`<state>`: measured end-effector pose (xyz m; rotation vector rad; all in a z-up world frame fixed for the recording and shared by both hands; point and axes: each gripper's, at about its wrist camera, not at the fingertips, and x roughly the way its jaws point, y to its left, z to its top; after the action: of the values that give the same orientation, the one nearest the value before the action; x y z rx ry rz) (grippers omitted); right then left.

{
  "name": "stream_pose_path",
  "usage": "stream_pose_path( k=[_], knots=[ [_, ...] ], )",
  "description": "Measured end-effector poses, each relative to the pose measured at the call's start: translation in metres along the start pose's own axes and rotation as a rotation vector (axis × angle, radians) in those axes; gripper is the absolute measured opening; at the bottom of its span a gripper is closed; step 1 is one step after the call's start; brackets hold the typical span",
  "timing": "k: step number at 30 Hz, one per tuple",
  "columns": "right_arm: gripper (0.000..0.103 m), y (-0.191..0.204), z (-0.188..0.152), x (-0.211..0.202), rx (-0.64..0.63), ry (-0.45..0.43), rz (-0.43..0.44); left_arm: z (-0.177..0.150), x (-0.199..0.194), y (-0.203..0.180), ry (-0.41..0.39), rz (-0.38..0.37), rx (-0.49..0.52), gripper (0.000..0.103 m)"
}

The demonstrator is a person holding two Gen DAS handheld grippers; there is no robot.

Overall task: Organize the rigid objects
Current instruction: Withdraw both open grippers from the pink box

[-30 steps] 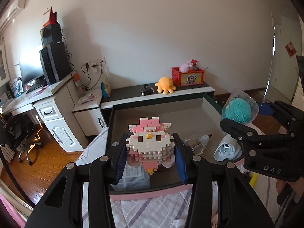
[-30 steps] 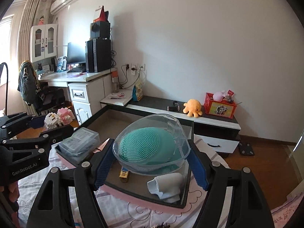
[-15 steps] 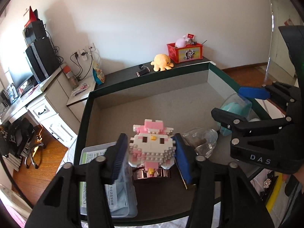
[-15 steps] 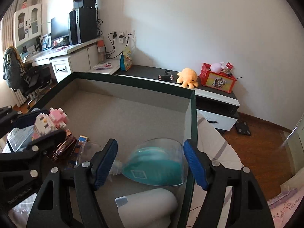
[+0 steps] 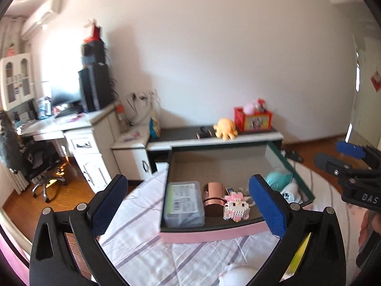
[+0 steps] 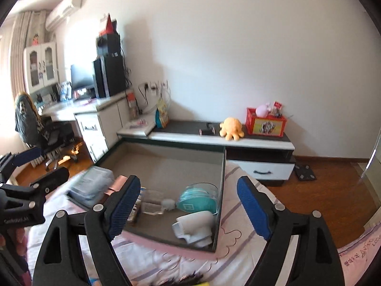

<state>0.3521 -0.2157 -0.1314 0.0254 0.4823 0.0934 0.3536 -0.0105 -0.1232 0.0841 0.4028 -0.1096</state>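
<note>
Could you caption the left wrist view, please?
Open left tongs above the tray holding the block figure.

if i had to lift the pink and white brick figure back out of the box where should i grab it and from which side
Grip the brick figure across its flat left and right sides, coming down from above. It stands upright near the box's front wall, with the copper cylinder close on its left, so probably only a top approach leaves finger room.

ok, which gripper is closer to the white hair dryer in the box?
Right. The right gripper hangs open just above and before the hair dryer; the left gripper, also open, is over the box's opposite side, by the toy chick.
</note>
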Motion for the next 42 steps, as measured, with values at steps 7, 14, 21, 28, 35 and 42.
stream_pose_path(
  k=[7, 14, 21, 28, 35, 42],
  knots=[
    [0.102, 0.039, -0.013, -0.107, -0.020, -0.161, 0.037, -0.020, -0.113, 0.006, -0.182, 0.110, 0.014, 0.103],
    [0.103, 0.076, -0.043, -0.183, -0.041, -0.293, -0.015, -0.041, -0.181, 0.008, -0.241, 0.136, 0.009, 0.103],
    [0.103, 0.093, -0.068, -0.223, -0.057, -0.364, -0.053, -0.055, -0.220, 0.011, -0.261, 0.114, -0.022, 0.103],
    [0.103, 0.094, -0.074, -0.235, -0.049, -0.357, -0.063, -0.062, -0.231, 0.012, -0.251, 0.117, -0.044, 0.103],
    [0.103, 0.093, -0.077, -0.237, -0.050, -0.345, -0.067, -0.064, -0.229, 0.007, -0.241, 0.112, -0.027, 0.103],
    [0.103, 0.086, -0.080, -0.218, -0.035, -0.298, -0.077, -0.069, -0.209, 0.007, -0.193, 0.109, -0.022, 0.103]
  ],
)
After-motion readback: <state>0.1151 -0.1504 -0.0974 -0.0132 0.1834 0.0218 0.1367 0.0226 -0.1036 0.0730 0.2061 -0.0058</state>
